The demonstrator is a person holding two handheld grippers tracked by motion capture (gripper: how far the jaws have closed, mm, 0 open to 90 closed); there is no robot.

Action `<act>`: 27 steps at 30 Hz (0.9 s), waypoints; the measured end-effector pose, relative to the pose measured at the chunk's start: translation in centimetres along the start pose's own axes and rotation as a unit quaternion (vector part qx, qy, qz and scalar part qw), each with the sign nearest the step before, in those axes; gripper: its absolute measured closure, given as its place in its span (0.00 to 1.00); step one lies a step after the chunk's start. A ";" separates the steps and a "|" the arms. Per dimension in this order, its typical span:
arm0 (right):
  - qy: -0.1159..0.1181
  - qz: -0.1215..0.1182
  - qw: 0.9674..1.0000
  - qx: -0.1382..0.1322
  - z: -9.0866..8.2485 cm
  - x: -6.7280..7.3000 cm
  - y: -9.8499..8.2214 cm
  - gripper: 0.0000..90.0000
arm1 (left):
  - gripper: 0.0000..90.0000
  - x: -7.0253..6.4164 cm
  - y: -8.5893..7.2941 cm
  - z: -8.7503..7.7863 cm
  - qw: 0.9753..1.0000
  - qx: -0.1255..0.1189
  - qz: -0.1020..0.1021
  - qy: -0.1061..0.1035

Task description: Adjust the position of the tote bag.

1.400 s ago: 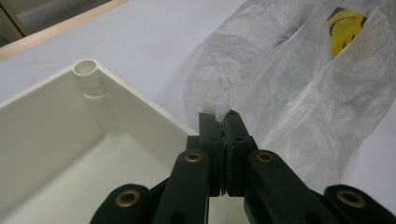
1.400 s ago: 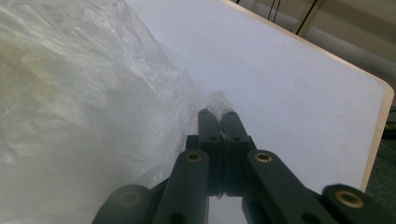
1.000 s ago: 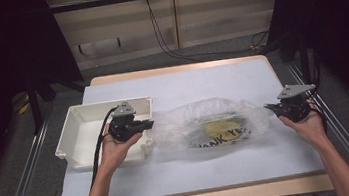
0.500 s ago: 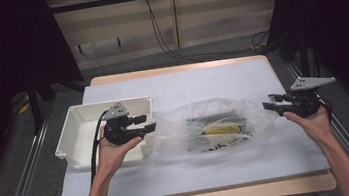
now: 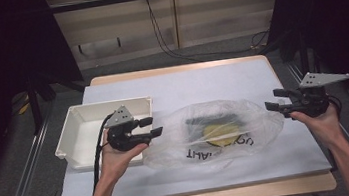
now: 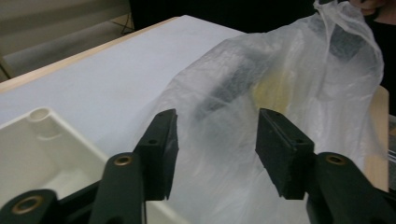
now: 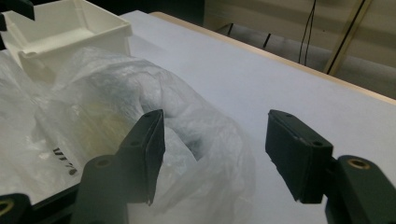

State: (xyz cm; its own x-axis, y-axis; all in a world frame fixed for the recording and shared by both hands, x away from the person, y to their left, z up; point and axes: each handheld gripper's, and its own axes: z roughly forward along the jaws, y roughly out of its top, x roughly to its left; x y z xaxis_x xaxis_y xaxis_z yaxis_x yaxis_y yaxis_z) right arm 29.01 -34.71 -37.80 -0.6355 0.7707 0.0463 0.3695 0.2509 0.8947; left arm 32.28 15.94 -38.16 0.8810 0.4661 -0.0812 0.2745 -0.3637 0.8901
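A clear plastic bag with black print lies slack mid-table, holding a yellow thing and a dark thing. My left gripper hovers at the bag's left end, over the tray's corner. Its jaws have just been opening from shut and stand apart. In the left gripper view the bag film shows in the gap, with no pad pressing on it. My right gripper hangs at the bag's right end. Its jaws have just been opening, and the bag lies below them, apart from the pads.
A white plastic tray stands at the table's left, touching the bag's left end; it also appears in the gripper views. The light mat runs to wooden table edges. Dark frame posts and cables stand behind.
Both grippers were shut on the bag's ends a second ago. Both have opened and let go, the right hand has risen, and the bag has sagged onto the table.
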 end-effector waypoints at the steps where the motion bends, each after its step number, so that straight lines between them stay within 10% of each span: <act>1: 0.001 -0.003 1.000 -0.001 -0.1 0.2 0.2 0.41 | 0.56 -0.4 0.2 0.1 1.000 -0.001 0.003 -0.006; 14: 0.061 -0.036 0.997 -0.020 -1.2 5.6 1.5 0.74 | 0.88 -6.5 1.2 2.9 0.991 0.047 0.073 -0.105; 21: 0.089 -0.051 0.994 0.027 -0.3 8.5 0.0 0.91 | 1.00 -8.6 0.1 6.5 0.980 0.122 0.102 -0.119; 27: 0.106 -0.044 0.992 0.055 1.1 9.3 -1.9 0.98 | 1.00 -8.9 -0.6 8.6 0.976 0.149 0.112 -0.116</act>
State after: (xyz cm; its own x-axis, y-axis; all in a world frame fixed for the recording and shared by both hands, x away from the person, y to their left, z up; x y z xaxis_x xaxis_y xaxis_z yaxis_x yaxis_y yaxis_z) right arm 23.17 -27.40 -39.56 -0.7930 0.6048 0.0728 0.3700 0.3833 0.8463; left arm 27.61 5.11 -41.81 0.9858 0.1653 -0.0306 0.1350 -0.6696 0.7304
